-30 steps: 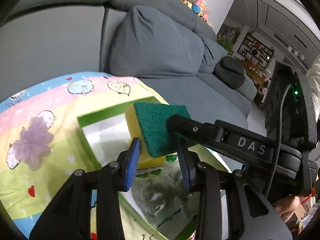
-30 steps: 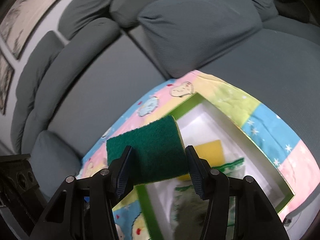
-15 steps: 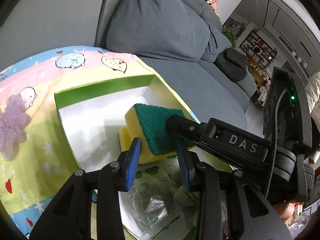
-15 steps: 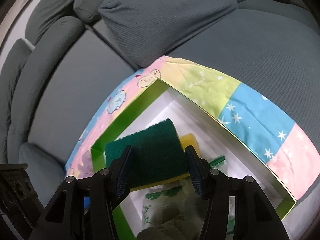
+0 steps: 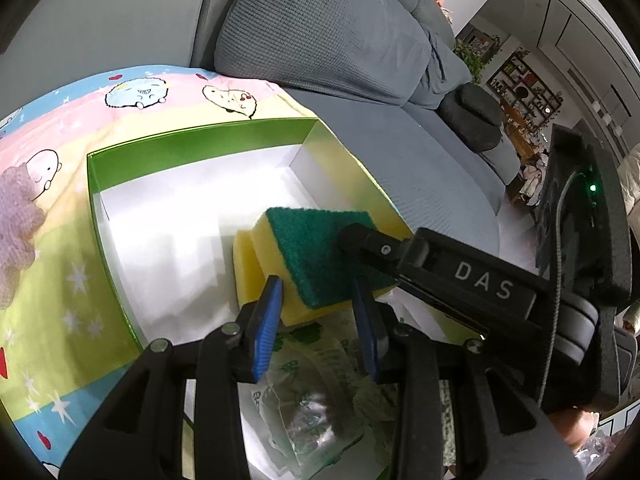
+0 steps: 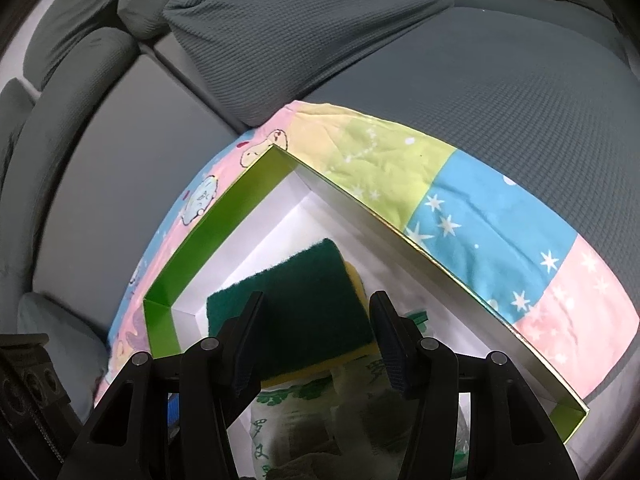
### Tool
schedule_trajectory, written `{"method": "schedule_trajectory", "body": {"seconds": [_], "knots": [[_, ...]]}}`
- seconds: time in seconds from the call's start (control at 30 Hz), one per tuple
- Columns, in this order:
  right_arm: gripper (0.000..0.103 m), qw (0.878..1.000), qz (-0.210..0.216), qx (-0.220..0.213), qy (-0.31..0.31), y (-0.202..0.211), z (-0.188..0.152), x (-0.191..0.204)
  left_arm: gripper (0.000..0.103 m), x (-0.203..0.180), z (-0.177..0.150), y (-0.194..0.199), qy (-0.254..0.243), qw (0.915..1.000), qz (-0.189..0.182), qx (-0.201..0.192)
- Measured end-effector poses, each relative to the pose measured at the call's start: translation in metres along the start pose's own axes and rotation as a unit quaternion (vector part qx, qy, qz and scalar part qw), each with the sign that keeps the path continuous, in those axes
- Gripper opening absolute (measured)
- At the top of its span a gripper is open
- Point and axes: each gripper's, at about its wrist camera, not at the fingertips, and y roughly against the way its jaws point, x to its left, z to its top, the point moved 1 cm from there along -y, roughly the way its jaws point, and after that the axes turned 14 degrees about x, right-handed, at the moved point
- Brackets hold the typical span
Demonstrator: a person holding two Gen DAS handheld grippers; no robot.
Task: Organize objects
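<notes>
A green-rimmed box (image 5: 200, 136) with a white inside lies on a colourful blanket (image 5: 60, 248) on the sofa. My right gripper (image 6: 316, 340) is shut on a yellow sponge with a green scrub top (image 6: 296, 304) and holds it low inside the box (image 6: 208, 236), over a second yellow sponge (image 5: 244, 260). In the left wrist view the held sponge (image 5: 316, 248) sits just beyond my left gripper (image 5: 320, 328), which is open and empty. A plastic bag with green print (image 5: 316, 392) lies in the box's near end.
A purple mesh puff (image 5: 16, 232) lies on the blanket left of the box. A grey cushion (image 5: 320, 28) and the sofa back stand behind. Bare grey sofa seat (image 6: 500, 92) stretches to the right.
My right gripper has lowered the green-topped sponge from above the box rim down into the box, onto the other sponge. My left gripper has stayed open while its view moved closer over the box.
</notes>
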Motion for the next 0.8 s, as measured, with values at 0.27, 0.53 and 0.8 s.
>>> {"method": "schedule_trajectory", "body": {"seconds": [0.27, 0.53, 0.8], "knots": [[0.056, 1.000, -0.015, -0.002, -0.003, -0.001, 0.000, -0.001, 0.033, 0.001, 0.001, -0.002, -0.002, 1.0000, 0.003, 0.000], [0.056, 1.000, -0.025, -0.016, 0.001, 0.006, 0.000, 0.003, 0.033, 0.005, -0.004, 0.015, 0.002, 0.9999, 0.000, -0.015], [0.056, 0.999, -0.026, -0.045, 0.001, 0.019, -0.007, 0.012, 0.042, 0.021, -0.019, 0.054, 0.020, 0.9984, -0.024, -0.047]]}}
